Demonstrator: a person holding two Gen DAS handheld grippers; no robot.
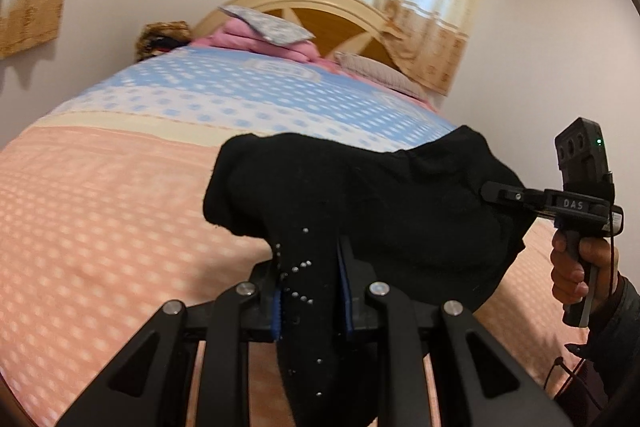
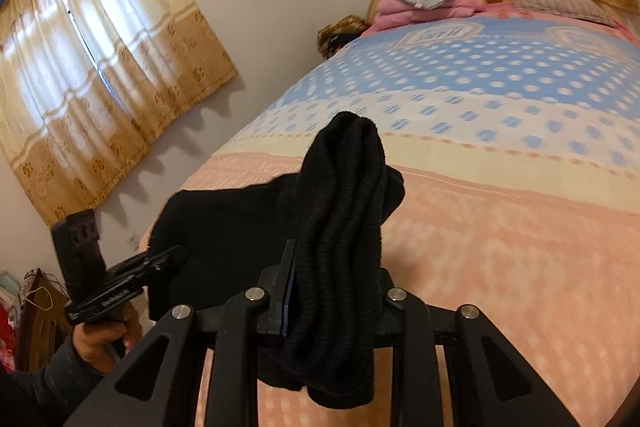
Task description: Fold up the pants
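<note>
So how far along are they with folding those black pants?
Early, by the look of it. Done: both ends are picked up. The left hand-held gripper is shut on a studded part of the black pants, and the right hand-held gripper is shut on a bunched, ribbed part. In hand: the fabric hangs between them above the bed. Left: no neat fold shows yet, and nothing is laid flat.

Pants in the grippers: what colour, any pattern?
Black pants, small silvery studs near the left gripper; clearest in the left wrist view.
</note>
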